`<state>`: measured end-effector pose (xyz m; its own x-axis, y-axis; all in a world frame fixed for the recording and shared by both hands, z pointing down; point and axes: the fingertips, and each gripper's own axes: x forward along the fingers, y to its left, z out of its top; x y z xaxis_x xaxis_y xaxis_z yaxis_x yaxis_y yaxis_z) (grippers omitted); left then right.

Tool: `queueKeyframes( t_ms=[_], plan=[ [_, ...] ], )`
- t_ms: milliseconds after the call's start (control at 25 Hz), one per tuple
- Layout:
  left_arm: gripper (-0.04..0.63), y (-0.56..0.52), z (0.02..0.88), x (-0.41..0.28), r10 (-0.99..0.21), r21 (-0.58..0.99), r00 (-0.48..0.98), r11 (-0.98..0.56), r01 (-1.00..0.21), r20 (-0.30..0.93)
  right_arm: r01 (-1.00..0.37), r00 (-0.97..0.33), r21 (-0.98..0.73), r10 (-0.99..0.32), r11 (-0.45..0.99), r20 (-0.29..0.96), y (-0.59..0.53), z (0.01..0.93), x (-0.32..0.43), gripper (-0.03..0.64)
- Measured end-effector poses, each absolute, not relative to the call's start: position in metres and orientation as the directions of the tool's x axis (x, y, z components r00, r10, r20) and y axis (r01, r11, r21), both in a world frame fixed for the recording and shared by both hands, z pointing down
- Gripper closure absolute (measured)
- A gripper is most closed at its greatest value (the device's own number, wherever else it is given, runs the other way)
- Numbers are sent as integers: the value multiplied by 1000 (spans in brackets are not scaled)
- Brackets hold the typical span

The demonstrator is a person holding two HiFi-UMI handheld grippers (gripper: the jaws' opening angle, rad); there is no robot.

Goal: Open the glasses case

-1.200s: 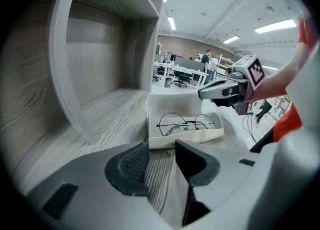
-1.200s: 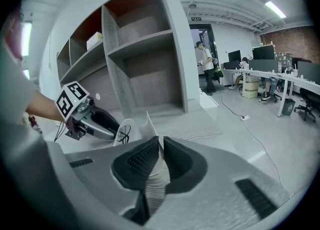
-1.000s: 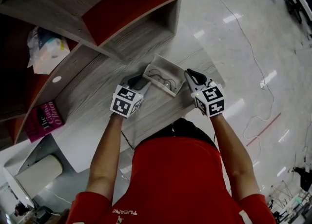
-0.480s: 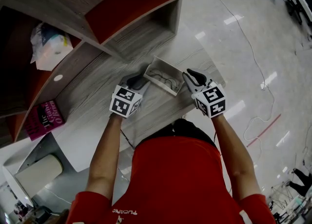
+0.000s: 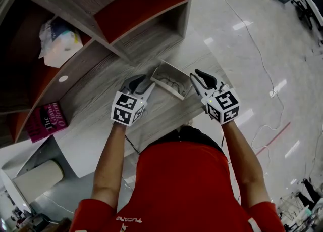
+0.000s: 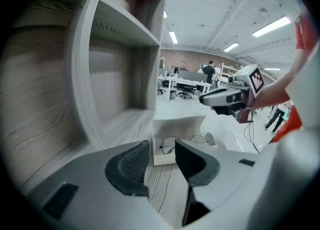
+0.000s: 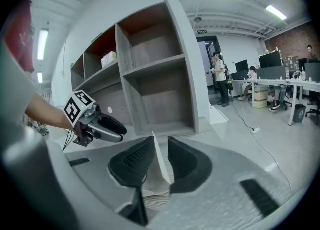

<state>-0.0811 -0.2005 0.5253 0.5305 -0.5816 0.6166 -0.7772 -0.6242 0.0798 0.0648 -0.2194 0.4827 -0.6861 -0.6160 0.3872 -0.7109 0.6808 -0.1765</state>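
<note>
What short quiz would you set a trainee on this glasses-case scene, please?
1. True or false: the glasses case is shut.
2. What lies inside the case? A. glasses B. a pen C. keys
3. Are the left tongs open or closed, and do they hold anything?
Key: 1 false; 2 A; 3 open, holding nothing.

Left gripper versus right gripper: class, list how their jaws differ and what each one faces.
The left gripper holds its jaws wider apart than the right gripper, whose jaws have just been opening. The left gripper looks into the open side of the glasses case. The right gripper sees the raised lid edge-on in its gap, not pinched. Shared: both are open and aimed at the open case.
</note>
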Motion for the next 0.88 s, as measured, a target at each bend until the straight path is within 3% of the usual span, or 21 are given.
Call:
queueKeyframes(
  t_ms=[560,880],
  plan=[
    [528,-196,381,-49,-792,1,558,-576,-817,248,-670,-742,-124,-653,732,149,-202,370,50,565],
    [568,-179,321,-38,-845,-31,529,-533,-846,85,-669,-743,-79,-669,739,30,-184,320,45,595]
  ],
)
